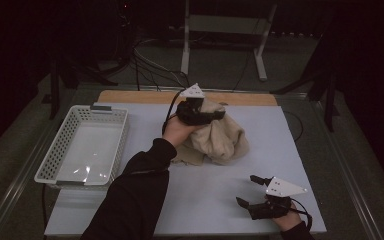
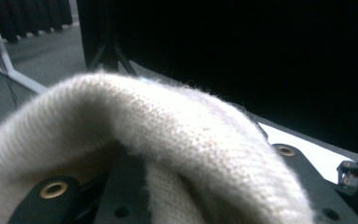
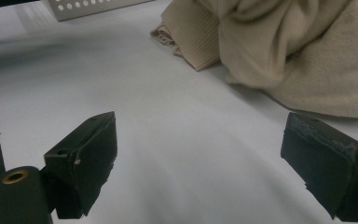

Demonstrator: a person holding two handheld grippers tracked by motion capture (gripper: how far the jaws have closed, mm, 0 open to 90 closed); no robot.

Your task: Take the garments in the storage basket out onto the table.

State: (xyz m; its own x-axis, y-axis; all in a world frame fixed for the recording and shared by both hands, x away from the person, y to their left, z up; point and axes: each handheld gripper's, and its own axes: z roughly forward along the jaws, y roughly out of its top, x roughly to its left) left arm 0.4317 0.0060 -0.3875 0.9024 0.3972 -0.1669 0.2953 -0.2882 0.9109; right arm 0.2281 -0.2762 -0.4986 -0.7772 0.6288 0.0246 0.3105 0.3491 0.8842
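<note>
A beige knitted garment (image 1: 225,137) lies bunched in a heap on the white tabletop (image 1: 200,200), a little beyond the middle. My left gripper (image 1: 218,115) sits on top of the heap, pointing right, and looks shut on a fold of it. In the left gripper view the knit (image 2: 168,121) drapes over both jaws and hides their tips. Near the front right corner my right gripper (image 1: 247,190) rests just above the table, open, with nothing between its fingers. In its own view the right gripper (image 3: 200,158) faces the garment (image 3: 289,51), a short way off.
A white perforated basket (image 1: 55,150) stands at the table's left edge, nothing in it. A wooden strip (image 1: 140,96) runs along the far edge. Behind the table are a metal stand's legs (image 1: 260,55) and floor cables (image 1: 150,65).
</note>
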